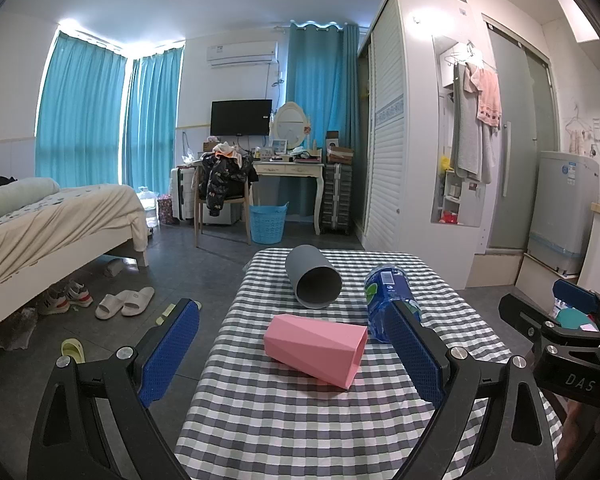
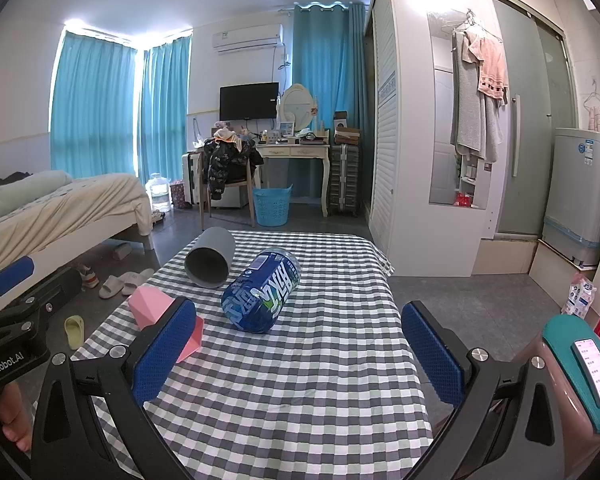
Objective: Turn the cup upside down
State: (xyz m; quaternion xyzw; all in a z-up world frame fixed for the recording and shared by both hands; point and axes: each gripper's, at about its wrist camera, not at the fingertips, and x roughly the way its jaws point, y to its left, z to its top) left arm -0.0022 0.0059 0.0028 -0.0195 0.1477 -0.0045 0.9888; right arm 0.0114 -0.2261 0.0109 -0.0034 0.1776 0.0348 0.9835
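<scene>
Left gripper (image 1: 296,344) gapes around toppled pink cup (image 1: 318,350).

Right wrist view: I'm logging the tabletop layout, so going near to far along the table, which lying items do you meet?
Pink cup → blue bottle → grey cup, all lying on their sides on the checkered table.

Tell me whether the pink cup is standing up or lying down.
Lying down. The pink cup rests on its side on the checked tablecloth, its open mouth facing right.
</scene>
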